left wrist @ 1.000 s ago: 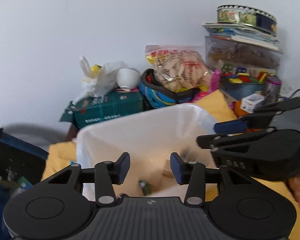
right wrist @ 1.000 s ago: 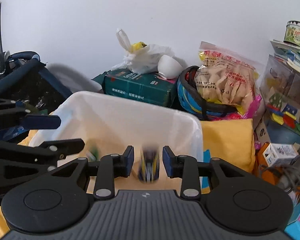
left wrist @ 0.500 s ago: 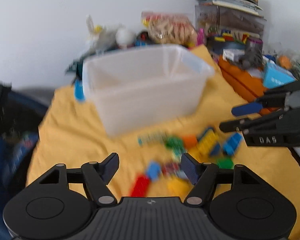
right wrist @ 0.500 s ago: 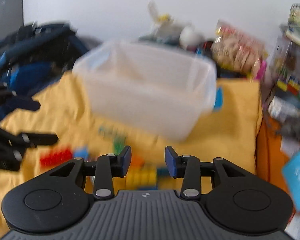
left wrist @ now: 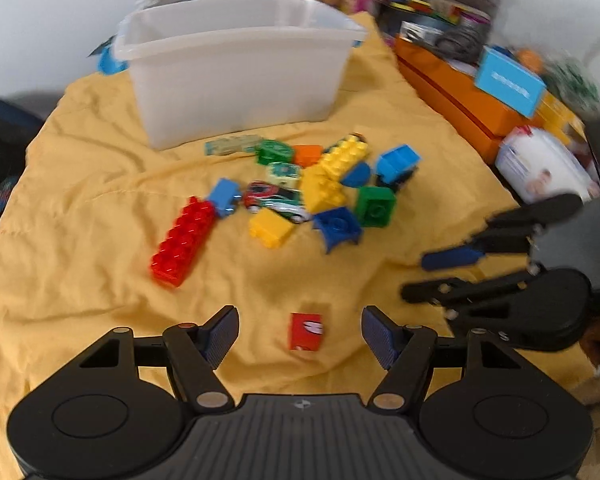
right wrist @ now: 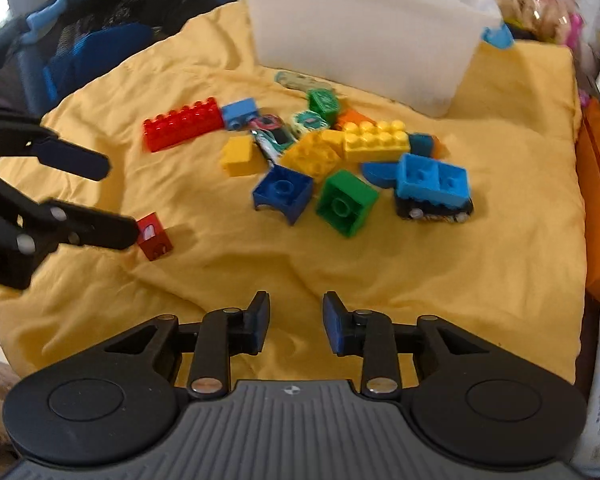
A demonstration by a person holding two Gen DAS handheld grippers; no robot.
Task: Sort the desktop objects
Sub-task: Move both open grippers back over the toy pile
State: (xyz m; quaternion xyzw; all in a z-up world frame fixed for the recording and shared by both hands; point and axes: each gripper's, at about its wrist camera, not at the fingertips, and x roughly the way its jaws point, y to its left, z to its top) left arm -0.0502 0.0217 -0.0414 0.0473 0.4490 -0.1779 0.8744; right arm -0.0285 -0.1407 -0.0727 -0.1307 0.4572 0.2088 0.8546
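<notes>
Hovering with the left gripper (left wrist: 299,330) spread wide around a small red block (left wrist: 305,331) near the yellow cloth's (left wrist: 80,184) front edge, probably lining up a pick; block lying apart, long axis seemingly toward the white bin (left wrist: 236,76). Closing the empty right gripper (right wrist: 293,322) over bare cloth.

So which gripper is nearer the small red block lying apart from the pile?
Left. The left gripper is open with the small red block between its fingers, untouched. The right gripper, closing on nothing, sits farther off to the block's right.
</notes>
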